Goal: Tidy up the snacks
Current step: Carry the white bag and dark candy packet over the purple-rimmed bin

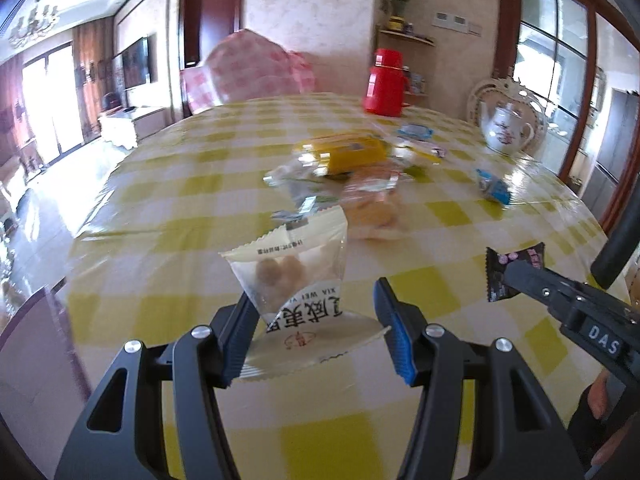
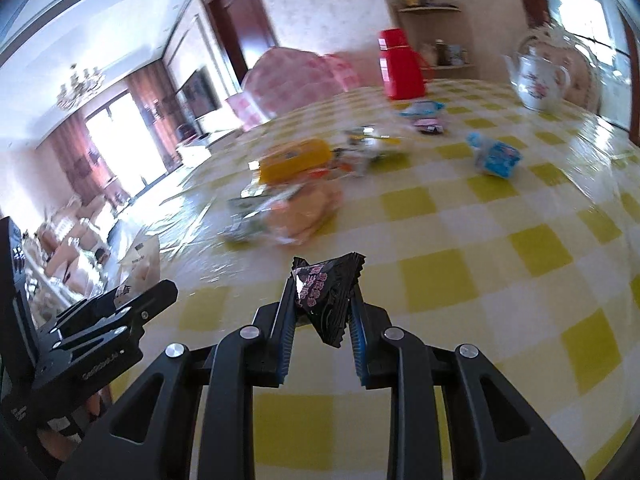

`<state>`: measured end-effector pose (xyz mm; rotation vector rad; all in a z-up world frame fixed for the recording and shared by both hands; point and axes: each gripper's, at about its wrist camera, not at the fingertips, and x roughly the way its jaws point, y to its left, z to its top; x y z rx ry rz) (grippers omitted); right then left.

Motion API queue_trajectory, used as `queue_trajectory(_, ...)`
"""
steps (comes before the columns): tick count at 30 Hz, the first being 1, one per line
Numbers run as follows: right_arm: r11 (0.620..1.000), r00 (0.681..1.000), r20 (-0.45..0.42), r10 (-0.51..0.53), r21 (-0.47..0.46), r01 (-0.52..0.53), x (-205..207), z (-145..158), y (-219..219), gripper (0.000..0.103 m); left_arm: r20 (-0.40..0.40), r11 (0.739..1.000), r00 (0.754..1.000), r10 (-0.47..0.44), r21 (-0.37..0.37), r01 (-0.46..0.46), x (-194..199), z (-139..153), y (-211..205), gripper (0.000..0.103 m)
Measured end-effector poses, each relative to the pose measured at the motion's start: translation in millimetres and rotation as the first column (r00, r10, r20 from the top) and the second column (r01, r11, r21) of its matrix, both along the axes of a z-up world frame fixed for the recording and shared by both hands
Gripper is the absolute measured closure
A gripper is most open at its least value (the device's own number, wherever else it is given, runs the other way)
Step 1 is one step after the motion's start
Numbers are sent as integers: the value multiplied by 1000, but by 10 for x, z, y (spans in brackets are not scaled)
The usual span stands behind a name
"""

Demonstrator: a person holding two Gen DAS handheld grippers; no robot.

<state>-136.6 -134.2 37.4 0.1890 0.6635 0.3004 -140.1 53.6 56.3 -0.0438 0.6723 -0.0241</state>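
Observation:
My left gripper [image 1: 314, 304] is shut on a white snack packet [image 1: 296, 276] with round biscuits showing through its clear window, held above the table. My right gripper [image 2: 324, 300] is shut on a small black packet with pink print [image 2: 330, 292], also lifted. In the left wrist view the right gripper [image 1: 518, 276] comes in from the right with the black packet [image 1: 500, 276] at its tip. The right wrist view shows the left gripper [image 2: 166, 290] low at the left, with the white packet [image 2: 140, 264] blurred beyond it. A pile of snacks [image 1: 352, 176] lies mid-table ahead of both.
A yellow-and-white checked cloth covers the table [image 2: 440, 280]. The pile holds a yellow box [image 2: 292, 160] and an orange biscuit bag [image 2: 304, 212]. A blue packet [image 2: 496, 158] lies to the right. A red flask [image 2: 400, 66] and a white teapot [image 2: 538, 78] stand at the far edge.

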Motion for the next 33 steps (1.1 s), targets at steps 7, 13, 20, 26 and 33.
queue_trajectory(7, 990, 990, 38, 133, -48, -131, -234, 121, 661, 78, 0, 995, 995, 103, -7, -103, -306, 12, 622, 45)
queue_trajectory(13, 960, 963, 44, 267, -104, -261, -446, 153, 1294, 78, 0, 981, 981, 195, -6, -195, -606, 41, 1165, 45)
queue_trajectory(20, 884, 898, 20, 440, -185, -429, -746, 103, 2109, 78, -11, 947, 947, 320, 0, -320, -858, 127, 1778, 45)
queue_trajectory(26, 789, 813, -5, 582, -236, -567, -1062, 28, 2728, 78, -46, 911, 909, 413, 20, -413, -967, 111, 2264, 45)
queue_trajectory(33, 678, 703, -43, 709, -232, -698, -1326, -154, 3216, 75, -87, 853, 849, 522, 39, -520, -1076, 60, 2705, 28)
